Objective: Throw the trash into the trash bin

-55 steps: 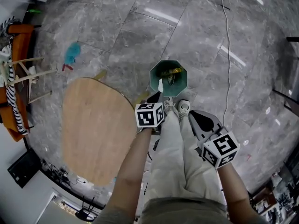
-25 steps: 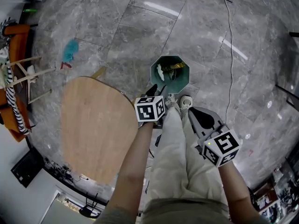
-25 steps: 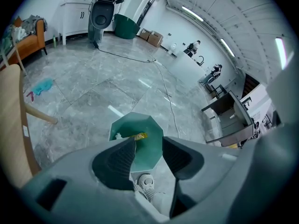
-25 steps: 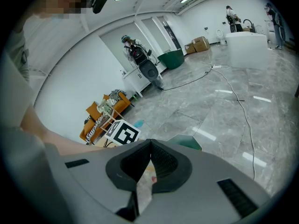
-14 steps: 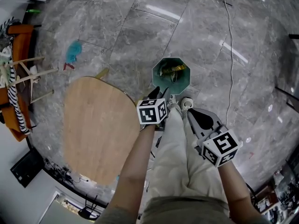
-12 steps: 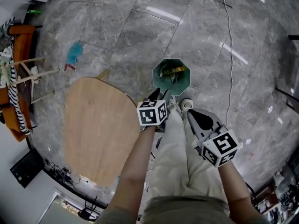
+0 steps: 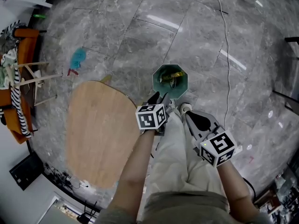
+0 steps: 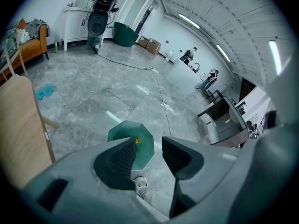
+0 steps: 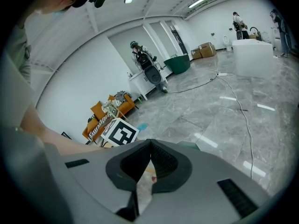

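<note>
One green octagonal trash bin (image 7: 157,84) stands on the floor. The litter inside it is too tangled to count, though one yellow piece (image 7: 175,73) shows. One pale wrapper scrap (image 9: 145,186). One wooden table (image 7: 100,134). One teal cloth (image 7: 78,57) lies on the floor beyond the table's far edge. One white cable (image 7: 227,55). One orange sofa (image 7: 25,31). Two white shoes (image 7: 171,107) (image 7: 185,108). Two grippers, the left gripper (image 7: 159,97) and the right gripper (image 7: 188,115), each carrying one marker cube (image 7: 150,116) (image 7: 218,148). Two cardboard boxes (image 8: 142,41) (image 8: 153,46). One dark green tub (image 8: 124,34).
</note>
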`<state>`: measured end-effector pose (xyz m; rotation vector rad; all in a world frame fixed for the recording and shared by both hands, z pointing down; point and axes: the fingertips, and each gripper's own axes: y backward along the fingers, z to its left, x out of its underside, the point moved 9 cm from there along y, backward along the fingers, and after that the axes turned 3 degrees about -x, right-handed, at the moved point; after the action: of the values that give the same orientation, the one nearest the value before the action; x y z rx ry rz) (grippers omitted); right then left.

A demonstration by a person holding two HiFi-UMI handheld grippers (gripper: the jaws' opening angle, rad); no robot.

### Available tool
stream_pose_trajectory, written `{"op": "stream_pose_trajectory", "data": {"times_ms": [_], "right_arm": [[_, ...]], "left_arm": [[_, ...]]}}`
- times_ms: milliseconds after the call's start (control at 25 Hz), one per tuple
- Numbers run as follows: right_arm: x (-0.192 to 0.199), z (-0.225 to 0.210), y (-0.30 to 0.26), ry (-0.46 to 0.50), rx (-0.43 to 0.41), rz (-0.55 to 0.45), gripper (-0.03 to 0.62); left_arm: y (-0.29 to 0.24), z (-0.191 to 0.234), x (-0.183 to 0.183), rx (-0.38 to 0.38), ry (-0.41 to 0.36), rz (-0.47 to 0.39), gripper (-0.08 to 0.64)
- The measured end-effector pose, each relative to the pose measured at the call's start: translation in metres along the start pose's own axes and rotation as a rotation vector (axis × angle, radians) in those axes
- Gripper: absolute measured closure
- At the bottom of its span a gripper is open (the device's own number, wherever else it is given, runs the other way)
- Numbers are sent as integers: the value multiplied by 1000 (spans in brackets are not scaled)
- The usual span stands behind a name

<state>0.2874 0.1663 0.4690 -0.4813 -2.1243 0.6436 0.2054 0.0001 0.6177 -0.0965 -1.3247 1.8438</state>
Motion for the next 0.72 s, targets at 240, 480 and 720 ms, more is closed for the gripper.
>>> {"op": "stream_pose_trajectory", "data": {"times_ms": [240, 480, 720], "right_arm": [[-6, 5, 10, 19, 0, -13, 583], [-19, 16, 25, 44, -7, -25, 583], [-38, 30, 44, 78, -13, -41, 583]], "left_arm": [[12, -14, -6, 10, -14, -20, 385], [35, -32, -13, 20, -2, -39, 394], [62, -49, -20, 26, 1, -50, 414]]}}
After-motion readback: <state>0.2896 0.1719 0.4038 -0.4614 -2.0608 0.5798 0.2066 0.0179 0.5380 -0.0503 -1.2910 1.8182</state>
